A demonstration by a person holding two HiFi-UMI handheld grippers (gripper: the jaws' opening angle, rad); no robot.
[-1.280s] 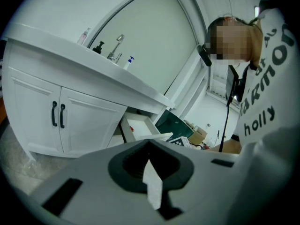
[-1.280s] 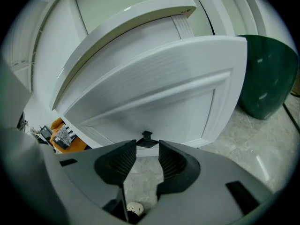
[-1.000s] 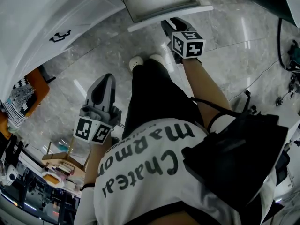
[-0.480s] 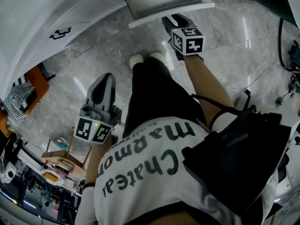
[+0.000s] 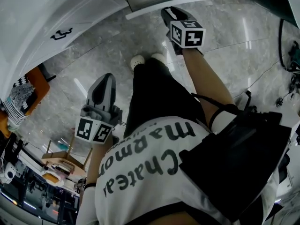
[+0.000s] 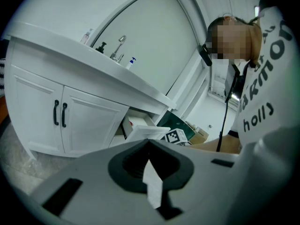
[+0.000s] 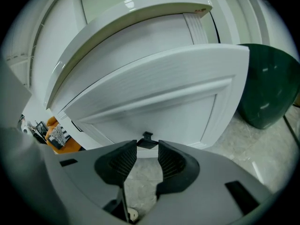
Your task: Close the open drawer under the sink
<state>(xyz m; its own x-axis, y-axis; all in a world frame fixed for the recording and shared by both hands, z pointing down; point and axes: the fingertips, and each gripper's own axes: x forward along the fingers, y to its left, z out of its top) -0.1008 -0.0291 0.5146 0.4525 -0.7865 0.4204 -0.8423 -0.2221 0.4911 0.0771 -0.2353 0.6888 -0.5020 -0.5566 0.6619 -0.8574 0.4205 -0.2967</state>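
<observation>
Drawer (image 5: 168, 6) slid inward, right gripper (image 5: 168, 14) at its edge.

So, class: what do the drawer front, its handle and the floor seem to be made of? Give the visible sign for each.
Drawer front: probably painted wood or board; it is smooth satin white with a moulded frame.
Handle: small, dark and matt; perhaps metal, but too small to be sure.
Floor: polished stone or stone-look tile, judging by the grey veining and bright reflections.
</observation>
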